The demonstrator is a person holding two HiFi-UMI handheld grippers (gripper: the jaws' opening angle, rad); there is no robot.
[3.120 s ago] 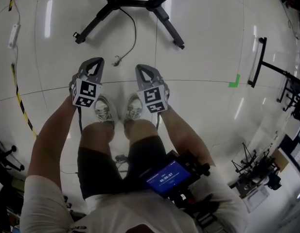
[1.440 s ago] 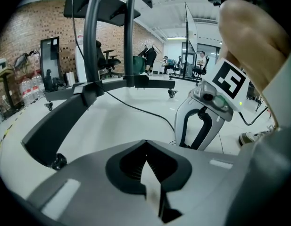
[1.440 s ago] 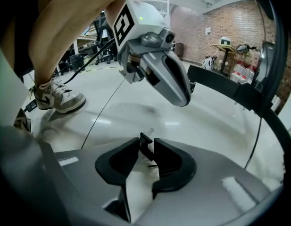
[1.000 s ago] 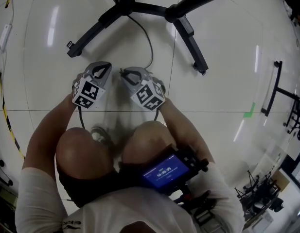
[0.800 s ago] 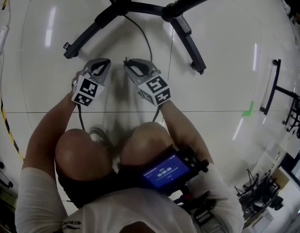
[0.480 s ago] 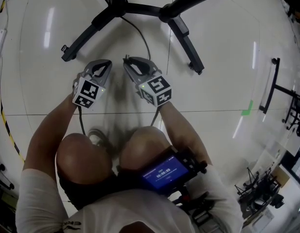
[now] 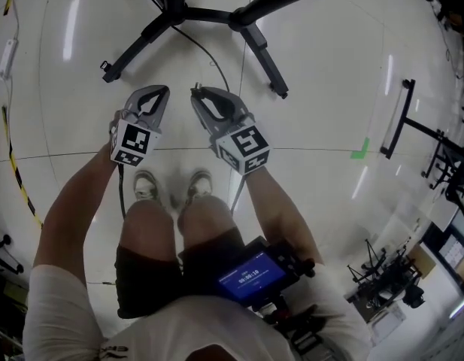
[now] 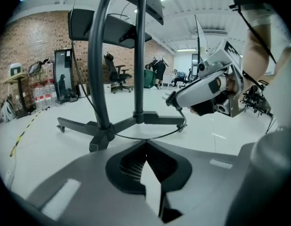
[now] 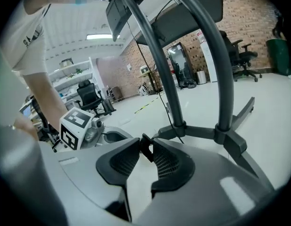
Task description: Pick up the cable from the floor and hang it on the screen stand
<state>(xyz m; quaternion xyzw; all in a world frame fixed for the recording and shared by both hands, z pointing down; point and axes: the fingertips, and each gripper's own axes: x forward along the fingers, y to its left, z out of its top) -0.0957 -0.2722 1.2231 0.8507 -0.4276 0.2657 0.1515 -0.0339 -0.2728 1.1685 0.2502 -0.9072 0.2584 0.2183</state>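
A thin black cable [image 7: 203,47] runs from the base of the black screen stand [image 7: 175,10] to my right gripper [image 7: 195,90]. That gripper is shut on the cable's plug end [image 9: 147,149], which shows as a small black piece pinched at the jaw tips. In the left gripper view the cable [image 8: 158,137] sags in an arc from the right gripper [image 8: 171,99] down to the stand's base [image 8: 102,136]. My left gripper [image 7: 162,90] is held beside the right one, shut and empty. Both hang above the floor in front of the stand.
The stand's legs [image 7: 263,51] spread on casters just ahead. The person's feet [image 7: 145,186] are below the grippers. Yellow-black tape [image 7: 21,179] and a white power strip [image 7: 10,47] lie at the left, with a black rack [image 7: 401,107] at the right. Office chairs [image 8: 117,74] stand far off.
The person has risen from a crouch and both grippers have come up off the floor. The right gripper has rolled and lifted the cable end with it.
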